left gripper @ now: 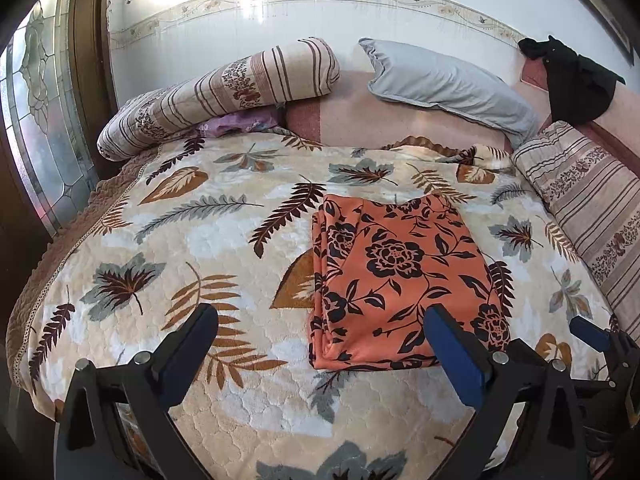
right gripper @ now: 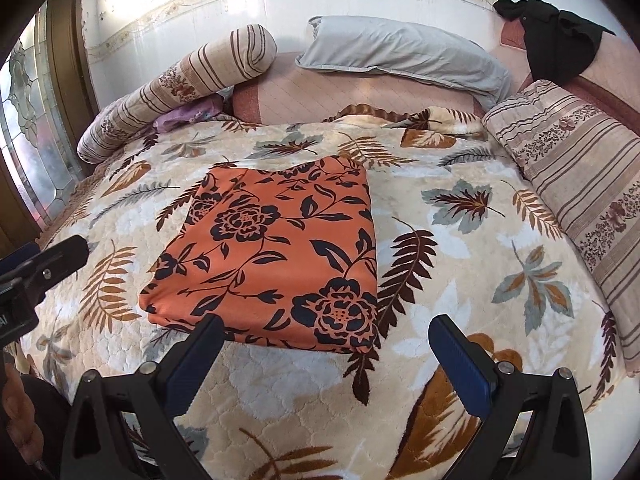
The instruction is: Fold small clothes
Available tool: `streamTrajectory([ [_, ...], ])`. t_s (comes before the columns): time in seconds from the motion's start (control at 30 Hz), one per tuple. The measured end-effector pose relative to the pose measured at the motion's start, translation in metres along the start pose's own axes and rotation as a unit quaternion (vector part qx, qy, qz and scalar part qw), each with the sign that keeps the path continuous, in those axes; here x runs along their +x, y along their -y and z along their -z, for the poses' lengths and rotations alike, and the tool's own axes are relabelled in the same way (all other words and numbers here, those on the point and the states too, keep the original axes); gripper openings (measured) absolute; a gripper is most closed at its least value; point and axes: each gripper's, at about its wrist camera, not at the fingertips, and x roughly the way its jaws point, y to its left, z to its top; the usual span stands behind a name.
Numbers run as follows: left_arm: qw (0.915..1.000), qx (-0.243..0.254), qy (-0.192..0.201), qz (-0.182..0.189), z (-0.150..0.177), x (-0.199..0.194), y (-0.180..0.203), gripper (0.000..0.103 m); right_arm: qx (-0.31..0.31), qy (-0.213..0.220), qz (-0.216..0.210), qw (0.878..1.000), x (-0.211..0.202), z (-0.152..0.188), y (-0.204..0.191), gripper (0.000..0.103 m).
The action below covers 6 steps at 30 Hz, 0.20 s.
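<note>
While both tongs hang over the near edge of the bed, the orange flowered cloth lies folded into a neat rectangle on the leaf-patterned blanket. Nothing sits between the spread fingers of the left tongs, which stand wide apart just short of the cloth. Likewise the right tongs gape empty, their left finger overlapping the cloth's near edge. A grey pillow rests by the wall.
</note>
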Motion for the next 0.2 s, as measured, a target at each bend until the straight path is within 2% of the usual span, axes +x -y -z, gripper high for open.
streamTrajectory([
  [0.2,0.9999,0.012,-0.011,0.003,-0.001,0.0114,0.0072,0.102,0.002,-0.002,-0.004,1.0,0.0091,-0.0047,0.0046,0.103],
])
